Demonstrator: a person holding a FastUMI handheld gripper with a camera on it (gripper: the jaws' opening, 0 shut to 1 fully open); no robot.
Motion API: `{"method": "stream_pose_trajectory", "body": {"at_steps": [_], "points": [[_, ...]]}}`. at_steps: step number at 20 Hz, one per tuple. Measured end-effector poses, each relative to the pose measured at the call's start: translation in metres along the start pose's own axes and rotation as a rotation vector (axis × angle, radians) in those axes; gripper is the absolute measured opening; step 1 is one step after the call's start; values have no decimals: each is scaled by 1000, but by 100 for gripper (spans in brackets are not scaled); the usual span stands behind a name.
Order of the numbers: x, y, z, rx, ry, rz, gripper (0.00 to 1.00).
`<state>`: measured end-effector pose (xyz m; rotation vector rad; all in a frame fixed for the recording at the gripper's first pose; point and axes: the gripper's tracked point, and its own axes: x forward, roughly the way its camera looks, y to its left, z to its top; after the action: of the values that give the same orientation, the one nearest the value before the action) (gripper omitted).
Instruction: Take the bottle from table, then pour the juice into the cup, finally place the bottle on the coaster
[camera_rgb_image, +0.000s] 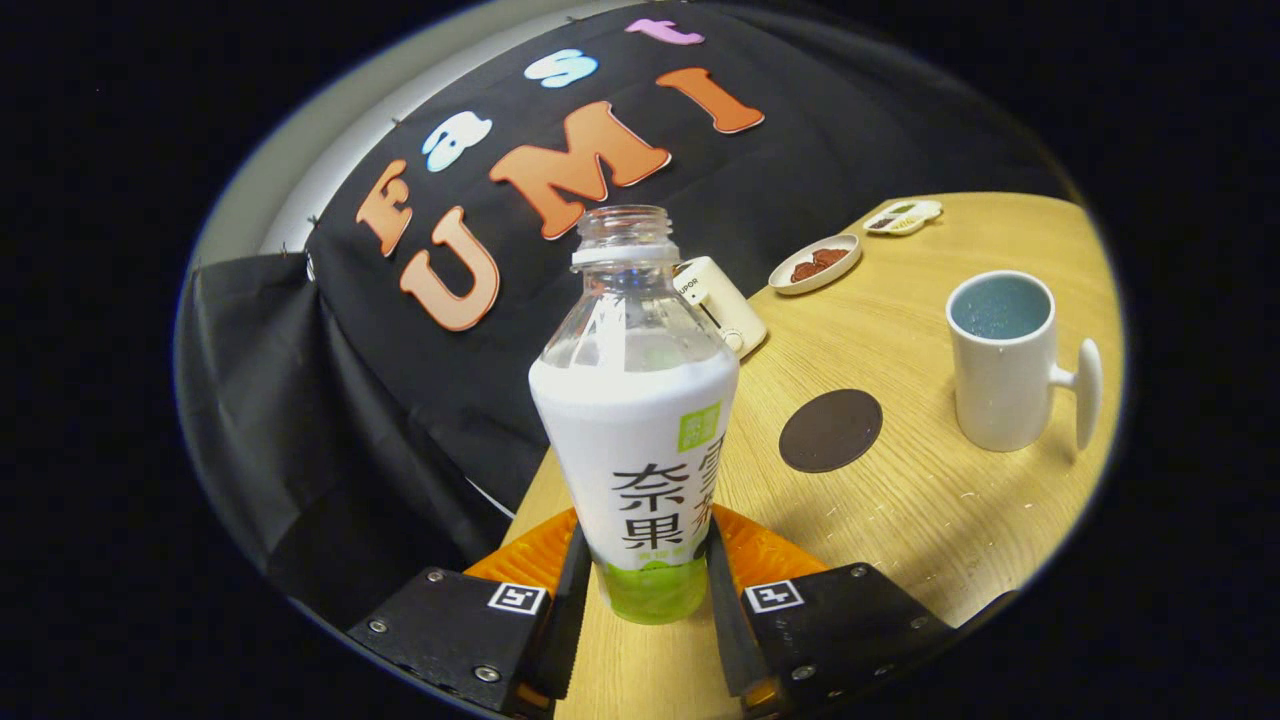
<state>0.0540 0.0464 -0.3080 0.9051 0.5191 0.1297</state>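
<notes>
A clear, uncapped bottle (637, 420) with a white and green label stands between my fingers, and the gripper (643, 580) is shut on its lower body, one finger pressing each side. The whole scene is tilted, so the bottle is lifted or leaning over the wooden table (900, 520). Beyond the fingers to the right lies a dark round coaster (830, 430). Further right stands a white cup (1003, 360) with a bluish inside, its handle pointing away from the bottle.
Behind the bottle at the table's back edge sits a small cream appliance (722, 303). A white oval dish (815, 264) with brown pieces and a small divided tray (903, 216) lie farther back. Black cloth walls the booth behind and to the left.
</notes>
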Motion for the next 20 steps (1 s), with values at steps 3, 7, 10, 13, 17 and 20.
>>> {"method": "stream_pose_trajectory", "body": {"at_steps": [3,7,10,13,17,20], "points": [[-1,-11,6,116,-17,20,58],[-4,-13,15,296,-45,71,58],[-1,-13,21,407,-51,103,57],[0,-9,25,484,-45,127,57],[2,-8,33,600,-62,161,57],[-2,-13,37,669,-78,162,57]]}}
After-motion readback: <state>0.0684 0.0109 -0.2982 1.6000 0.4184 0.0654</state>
